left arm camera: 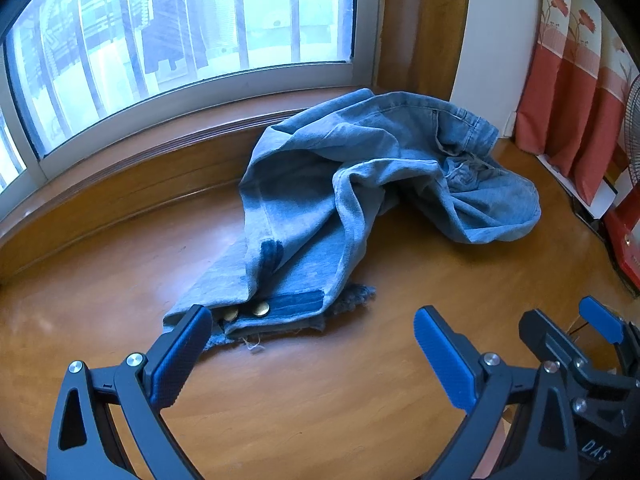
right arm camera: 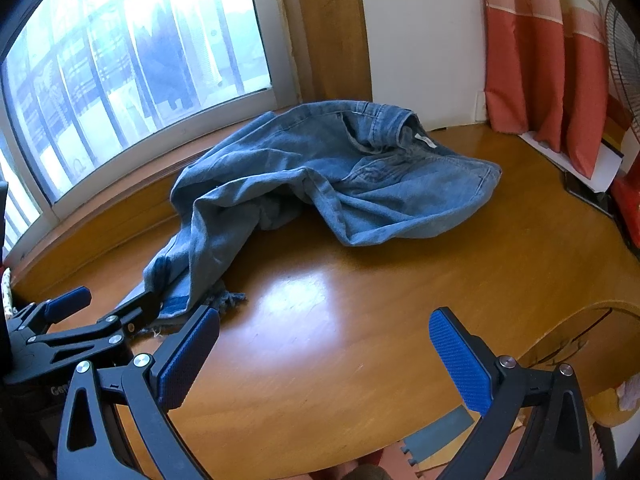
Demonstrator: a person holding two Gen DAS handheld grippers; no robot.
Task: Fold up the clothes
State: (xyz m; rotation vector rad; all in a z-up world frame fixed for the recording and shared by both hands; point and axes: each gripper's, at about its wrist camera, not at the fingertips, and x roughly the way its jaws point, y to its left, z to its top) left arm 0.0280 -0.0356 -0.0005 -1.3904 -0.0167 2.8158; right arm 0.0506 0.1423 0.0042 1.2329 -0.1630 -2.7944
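A pair of light blue jeans (left arm camera: 360,176) lies crumpled on the wooden table (left arm camera: 320,380), waistband toward the far wall and a frayed leg hem with two brass buttons (left arm camera: 260,310) near me. My left gripper (left arm camera: 312,320) is open and empty, its left fingertip just at the hem. My right gripper (right arm camera: 324,320) is open and empty, low over bare table to the right of the hem; the jeans (right arm camera: 320,176) lie ahead of it. The right gripper also shows in the left wrist view (left arm camera: 560,320), and the left gripper in the right wrist view (right arm camera: 108,304).
A window with bars (left arm camera: 180,32) and a wooden sill (left arm camera: 140,168) run along the far side. A red-and-cream curtain (right arm camera: 548,60), papers (right arm camera: 576,160), a fan (right arm camera: 628,52) and a red box (left arm camera: 624,240) stand at the right. The table's curved edge (right arm camera: 560,344) is near right.
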